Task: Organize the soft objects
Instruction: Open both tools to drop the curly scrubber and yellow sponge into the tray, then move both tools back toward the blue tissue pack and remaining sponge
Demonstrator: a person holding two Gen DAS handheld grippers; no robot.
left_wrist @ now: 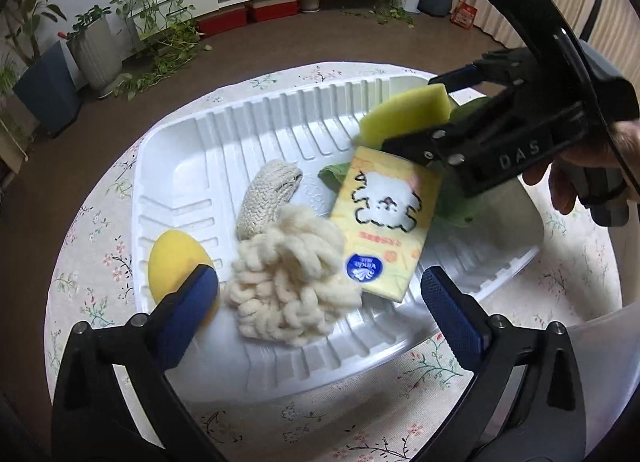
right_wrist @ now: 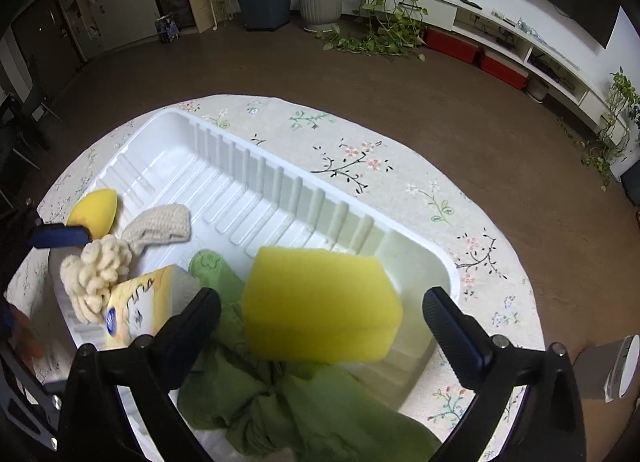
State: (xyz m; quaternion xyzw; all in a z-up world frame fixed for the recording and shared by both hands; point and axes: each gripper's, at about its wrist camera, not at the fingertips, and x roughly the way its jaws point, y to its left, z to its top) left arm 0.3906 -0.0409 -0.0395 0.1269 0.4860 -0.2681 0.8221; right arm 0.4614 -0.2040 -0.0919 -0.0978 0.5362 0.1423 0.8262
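Both tools were spread, pinching nothing — right tool [right_wrist: 322, 314] straddled the yellow rectangular foam sponge [right_wrist: 320, 306], which sat on the crumpled green cloth [right_wrist: 280, 402] at one end of the white ribbed plastic tray [right_wrist: 256, 186]. Left tool [left_wrist: 320, 294] hovered over the cream looped yarn bundle [left_wrist: 288, 282], near the yellow tissue pack [left_wrist: 384, 218]. Risks: a close could snag the cloth with the sponge, or nudge the light tray across the floral-clothed surface [right_wrist: 360, 166].
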